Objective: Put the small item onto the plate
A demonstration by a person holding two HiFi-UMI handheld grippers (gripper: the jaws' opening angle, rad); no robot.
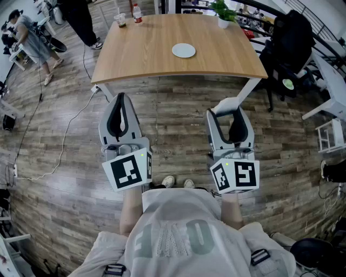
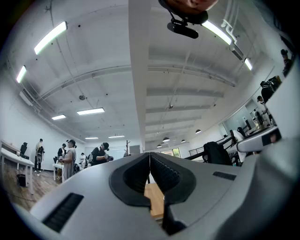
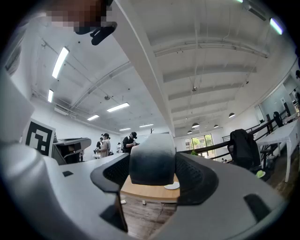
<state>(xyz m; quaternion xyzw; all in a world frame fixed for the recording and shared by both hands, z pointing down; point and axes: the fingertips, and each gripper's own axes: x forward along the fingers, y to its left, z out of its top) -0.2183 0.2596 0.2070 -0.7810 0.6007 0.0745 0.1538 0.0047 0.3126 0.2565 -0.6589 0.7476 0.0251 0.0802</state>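
Small item (image 3: 152, 154): pinched in right gripper (image 3: 152, 174); left gripper (image 2: 149, 157) pressed together. Hazard: loose pinch could drop it before plate (image 1: 184, 50) (centre of table (image 1: 135, 57)).

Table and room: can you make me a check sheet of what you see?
Surface: wood table, ahead of both tongs.
Job's things: plate on table, nothing on it; item in right tongs.
Clutter: cup, bottle, plant at table's far edge.
Grippers: left tongs shut, empty; right tongs shut on item.
Cables: white cable on floor.
Surroundings: people, chair.
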